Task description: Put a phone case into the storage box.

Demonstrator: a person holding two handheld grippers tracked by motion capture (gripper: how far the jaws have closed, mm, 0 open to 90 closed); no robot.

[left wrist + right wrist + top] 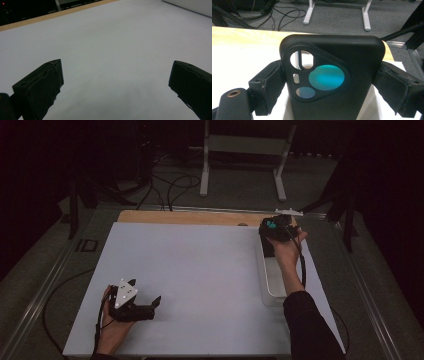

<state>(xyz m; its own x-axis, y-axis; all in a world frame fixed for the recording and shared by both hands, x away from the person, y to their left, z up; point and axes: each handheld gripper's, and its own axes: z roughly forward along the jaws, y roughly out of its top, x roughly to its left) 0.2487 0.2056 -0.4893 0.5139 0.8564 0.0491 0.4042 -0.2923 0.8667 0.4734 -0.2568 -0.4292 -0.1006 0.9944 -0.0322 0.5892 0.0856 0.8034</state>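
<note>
Nearest the person, the left gripper [141,309] is resting low on the white table [200,270] at its near left, jaws spread wide and gripping nothing. Farther off on the right side, the right gripper [276,228] is closing its jaws on the two long edges of a black phone [332,80], holding it upright over the far end of a white rectangular bin [272,285].

The phone is looking stiff and flat, likely moderate in weight, its matte case probably offering fair grip; the padded jaws are pressing the sides, which seems the sound place to hold, clear of the lenses. A drop could crack it.

Its back is showing a rounded triangular camera island with one large teal-tinted lens, smaller lenses and a circular cutout.

Beyond the table edge, cables and a grey stand are lying on the floor.
</note>
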